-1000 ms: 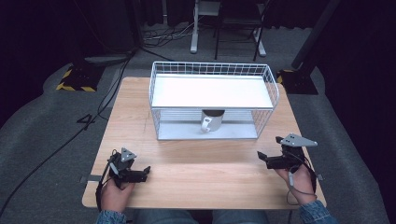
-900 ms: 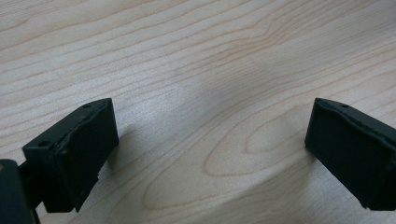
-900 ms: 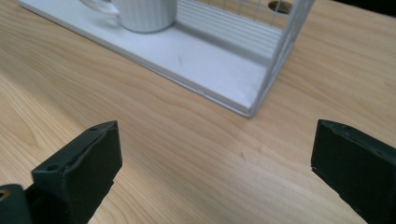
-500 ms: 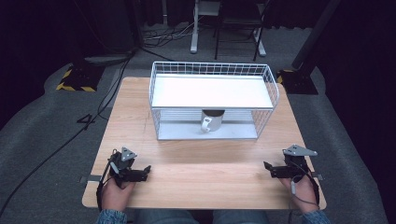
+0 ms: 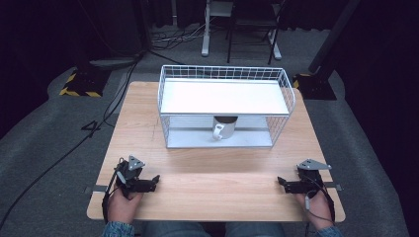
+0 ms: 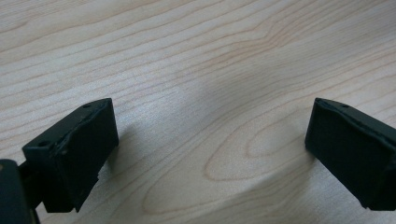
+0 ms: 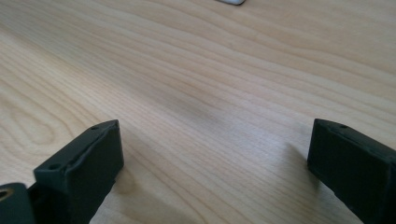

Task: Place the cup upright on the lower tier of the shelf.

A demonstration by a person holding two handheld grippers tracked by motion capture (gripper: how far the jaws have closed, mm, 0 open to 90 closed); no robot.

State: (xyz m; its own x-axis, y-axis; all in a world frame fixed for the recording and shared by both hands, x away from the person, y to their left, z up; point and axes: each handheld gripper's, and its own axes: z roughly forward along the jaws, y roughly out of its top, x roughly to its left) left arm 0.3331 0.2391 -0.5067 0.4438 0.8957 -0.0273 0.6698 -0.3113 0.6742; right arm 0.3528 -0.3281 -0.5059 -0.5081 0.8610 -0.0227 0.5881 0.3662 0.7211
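Comparing with a second ago: my right gripper (image 5: 280, 181) has come down and back from its raised spot near the basket's right end; it now sits low at the near right corner of the table (image 5: 217, 187). My left gripper (image 5: 155, 179) has stayed put at the near left corner. The basket and mug have not shifted.

Left jaws: I see them spread wide in the left gripper view (image 6: 210, 154), with bare wood grain between them and nothing held. They lie close over the tabletop; I cannot tell whether they touch it.

Right jaws: equally wide apart in the right gripper view (image 7: 215, 172), empty, close over the wood. A small pale edge shows at the top of that view; I cannot tell what it is.

Hands: my left hand (image 5: 122, 203) and right hand (image 5: 316, 207) grip the gripper bodies at the near table edge, the two grippers pointing inward toward each other.

Basket: the white wire basket (image 5: 168, 126) stands at the far middle of the table, with a white flat shelf across its top.

Mug: a white mug (image 5: 224, 127) sits inside the basket under the shelf, handle toward me, well apart from both sets of jaws and roughly midway between them, farther up the table.
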